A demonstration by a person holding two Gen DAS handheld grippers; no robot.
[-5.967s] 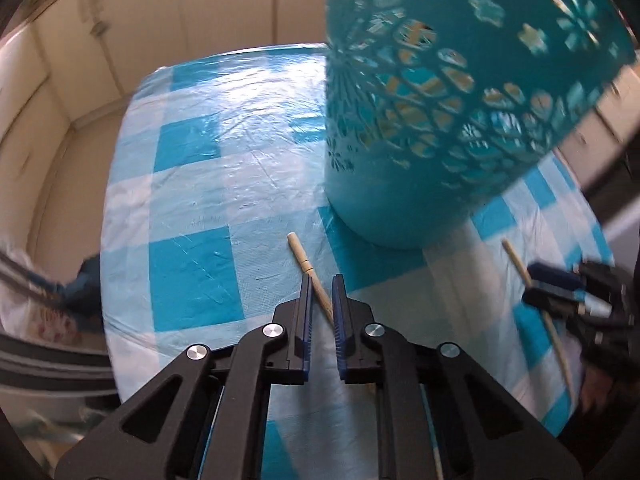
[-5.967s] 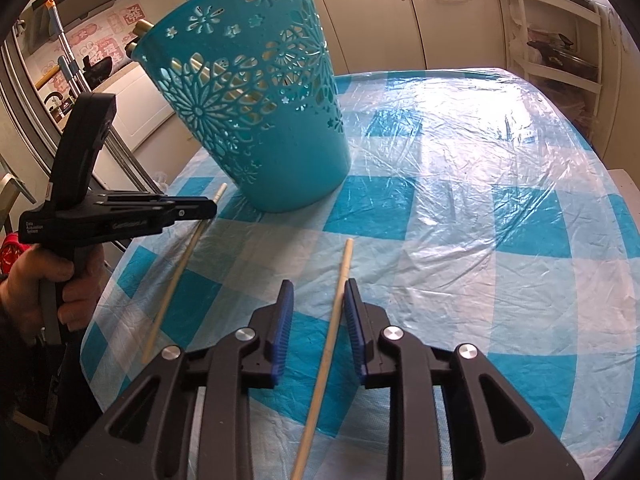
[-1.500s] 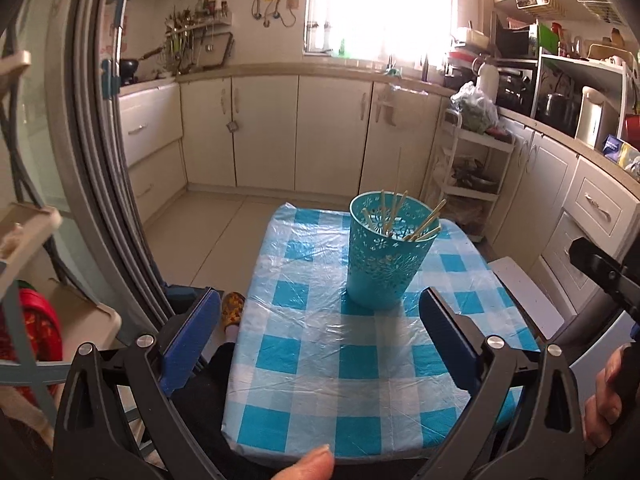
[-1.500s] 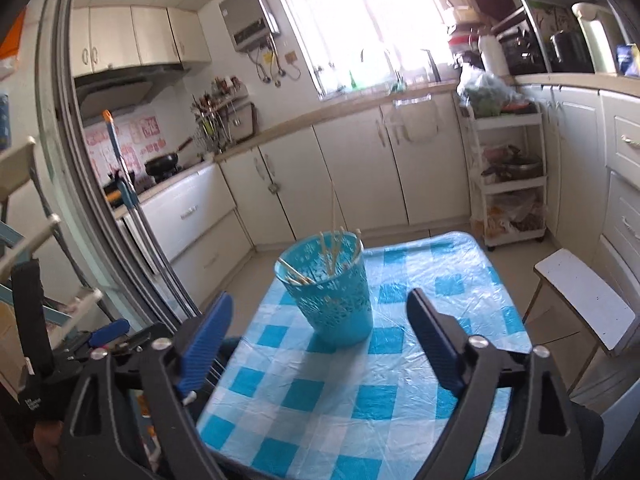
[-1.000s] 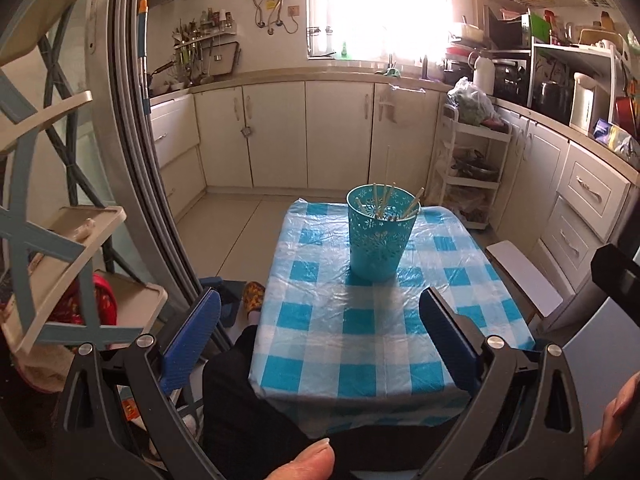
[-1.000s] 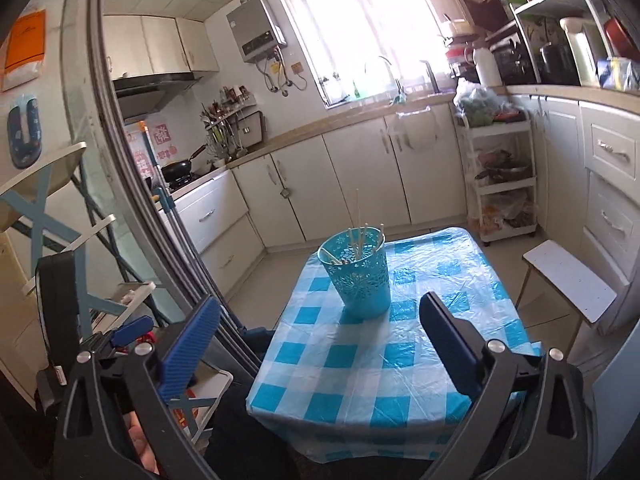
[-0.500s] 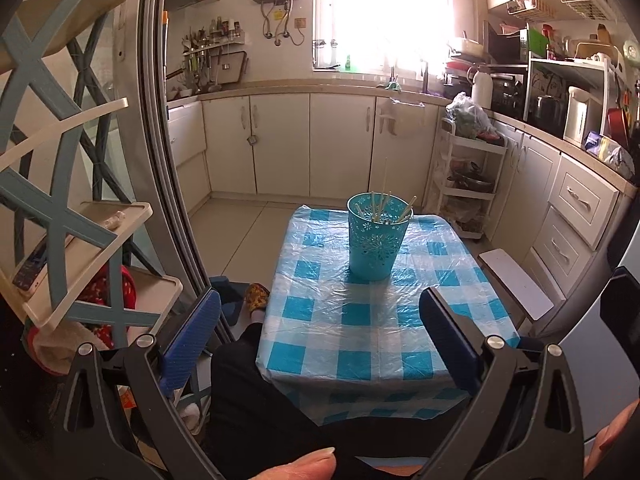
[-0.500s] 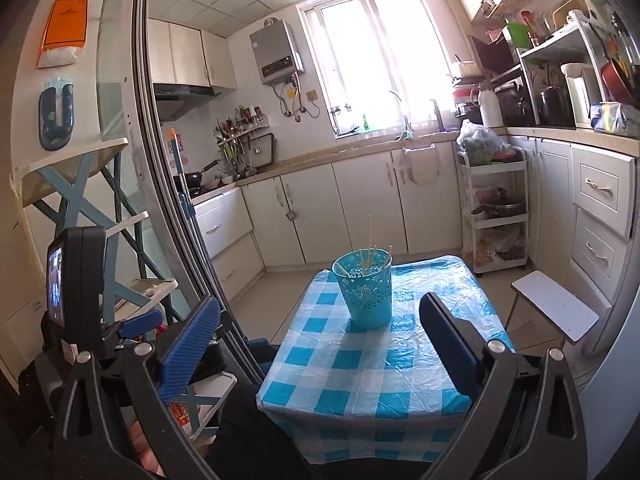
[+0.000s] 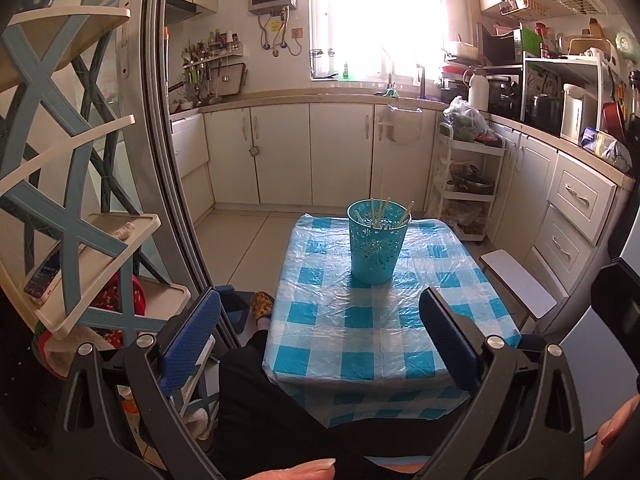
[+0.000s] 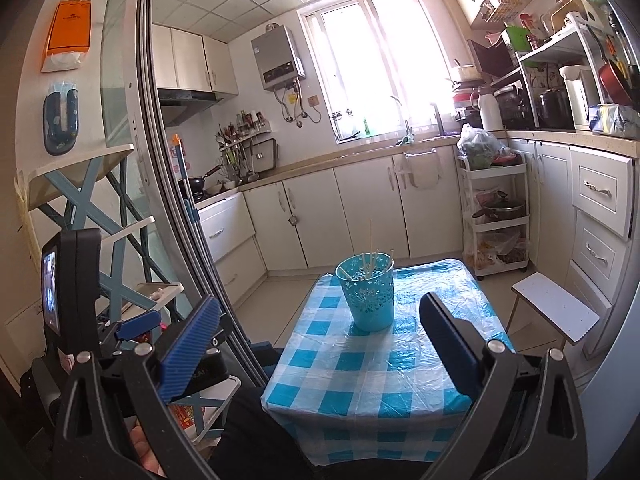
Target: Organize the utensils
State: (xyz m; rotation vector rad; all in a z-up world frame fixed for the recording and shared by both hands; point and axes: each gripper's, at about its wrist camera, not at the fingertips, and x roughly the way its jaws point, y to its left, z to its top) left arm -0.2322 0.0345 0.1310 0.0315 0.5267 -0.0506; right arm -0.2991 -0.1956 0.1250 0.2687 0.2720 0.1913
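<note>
Six seconds ago both claws sat low over the blue-and-white checked surface (image 9: 372, 332), each nearly closed around a loose wooden chopstick. Now the left claw (image 9: 320, 332) and right claw (image 10: 320, 340) are spread wide, empty and drawn well back. No sticks lie loose; wooden chopsticks (image 9: 380, 210) stand in the teal perforated plastic basket (image 9: 376, 248), now upright and far off.
</note>
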